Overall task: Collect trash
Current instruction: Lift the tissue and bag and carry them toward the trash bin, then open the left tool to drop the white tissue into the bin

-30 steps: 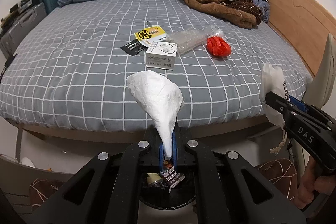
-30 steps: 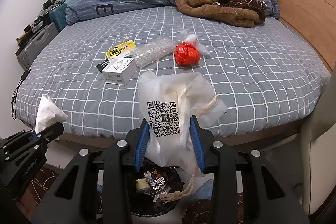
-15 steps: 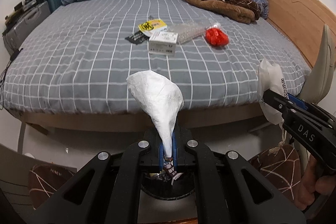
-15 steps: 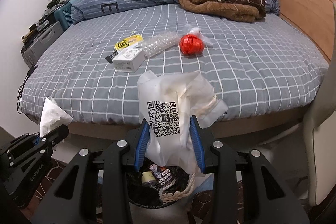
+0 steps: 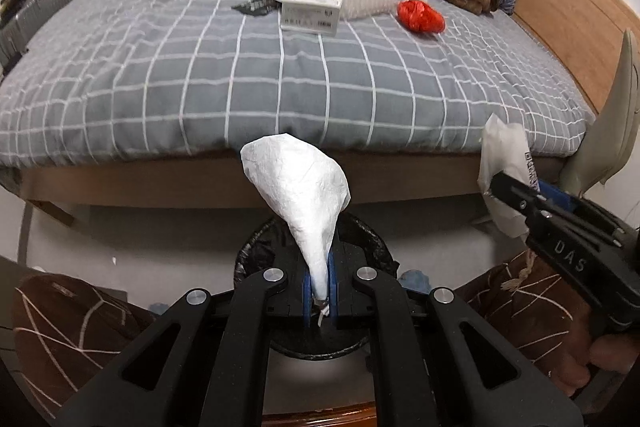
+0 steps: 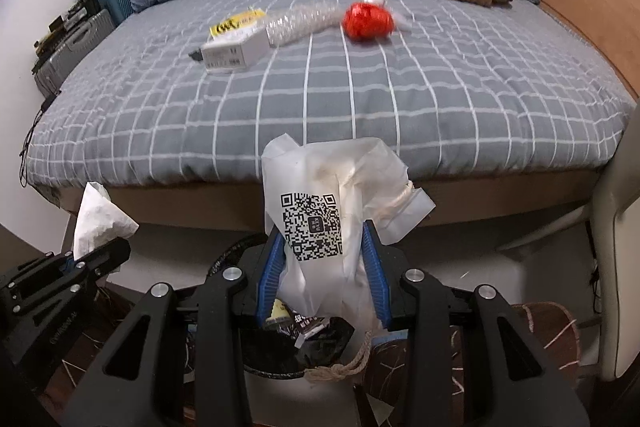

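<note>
Trash [image 5: 298,195]: 2 held (5 abed)

Both grippers lower, closer over the bin

Left gripper [image 5: 320,291] with its crumpled white tissue [image 5: 298,199] and right gripper [image 6: 324,279] with its QR-code plastic bag [image 6: 320,223] now down below bed [image 5: 280,79] level; black-lined trash bin [image 5: 256,251] larger and directly beneath the fingers; box [image 5: 310,13], red wad [image 5: 420,17] and bedding farther up in both views.
</note>
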